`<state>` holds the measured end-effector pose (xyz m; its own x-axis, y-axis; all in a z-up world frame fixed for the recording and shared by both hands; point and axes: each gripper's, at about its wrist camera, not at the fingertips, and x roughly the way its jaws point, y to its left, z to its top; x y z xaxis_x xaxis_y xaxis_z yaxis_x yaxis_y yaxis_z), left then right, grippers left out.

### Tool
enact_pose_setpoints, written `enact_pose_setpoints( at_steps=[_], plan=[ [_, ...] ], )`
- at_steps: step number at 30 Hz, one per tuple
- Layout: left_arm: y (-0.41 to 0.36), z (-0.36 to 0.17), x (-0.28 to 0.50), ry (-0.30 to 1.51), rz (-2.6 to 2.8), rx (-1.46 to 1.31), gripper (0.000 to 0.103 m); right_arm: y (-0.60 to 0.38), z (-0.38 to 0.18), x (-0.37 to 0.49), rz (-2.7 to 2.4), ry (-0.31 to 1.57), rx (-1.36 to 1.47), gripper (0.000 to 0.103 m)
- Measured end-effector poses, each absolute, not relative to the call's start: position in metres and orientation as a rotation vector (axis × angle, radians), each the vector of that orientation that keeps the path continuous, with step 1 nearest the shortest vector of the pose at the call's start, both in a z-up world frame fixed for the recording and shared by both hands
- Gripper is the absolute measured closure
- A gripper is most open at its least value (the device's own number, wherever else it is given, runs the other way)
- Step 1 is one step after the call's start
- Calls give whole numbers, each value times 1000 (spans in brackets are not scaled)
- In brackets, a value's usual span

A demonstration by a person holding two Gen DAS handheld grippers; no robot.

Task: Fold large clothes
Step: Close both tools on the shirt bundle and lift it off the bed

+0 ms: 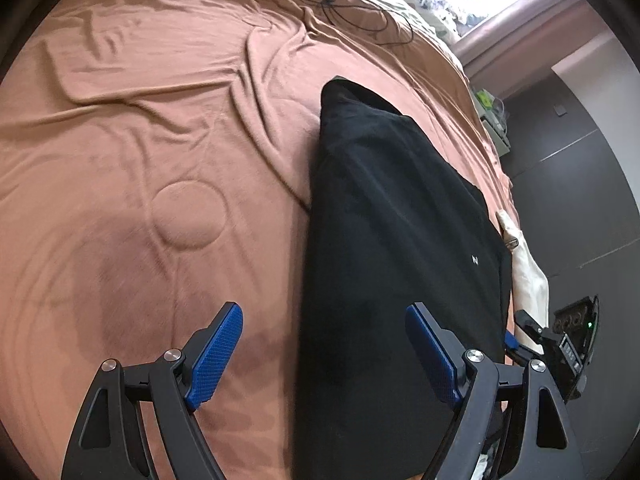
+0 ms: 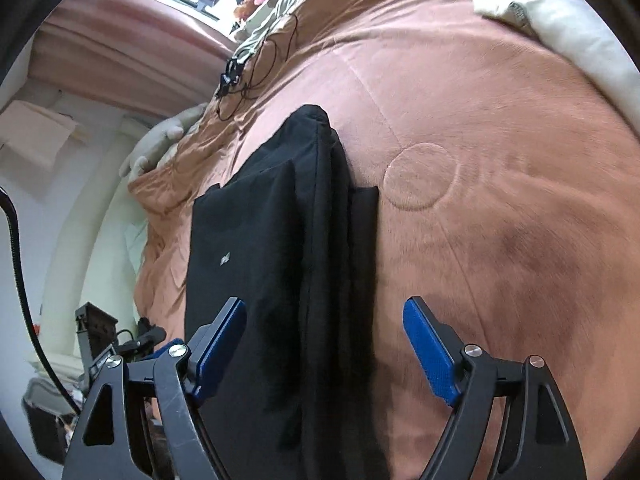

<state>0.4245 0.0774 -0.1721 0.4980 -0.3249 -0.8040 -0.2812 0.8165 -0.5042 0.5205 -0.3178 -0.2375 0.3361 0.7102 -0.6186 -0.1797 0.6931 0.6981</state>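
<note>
Black garment (image 1: 392, 240) lies folded into a long strip near the bed's (image 1: 140, 160) side edge. My left gripper (image 1: 324, 354) and right gripper (image 2: 324, 350) both hang wide, empty. Next I'd pinch the near end and fold lengthwise.

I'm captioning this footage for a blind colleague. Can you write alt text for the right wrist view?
A black garment, folded into a long strip, lies on a brown bedspread. The open right tongs hover above its near end, holding nothing. A tangled black cable lies farther up the bed.
</note>
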Motion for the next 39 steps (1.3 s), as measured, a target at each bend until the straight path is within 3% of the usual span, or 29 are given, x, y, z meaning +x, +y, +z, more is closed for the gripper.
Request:
enact_pose_setpoints(
  at_steps=[6,19,33,39],
  plan=[
    [76,-187,457,1093,-48,-626,31,-305,-257,549,690,1128,608,22],
    [86,-198,518,1049,-96,-676,37,-285,-265,584,793,1134,643,23],
    [73,-205,580,1106,-73,-620,36,-283,-269,596,782,1157,639,42],
    [80,-204,551,1104,-93,-668,36,-283,-271,601,781,1162,648,47]
  ],
)
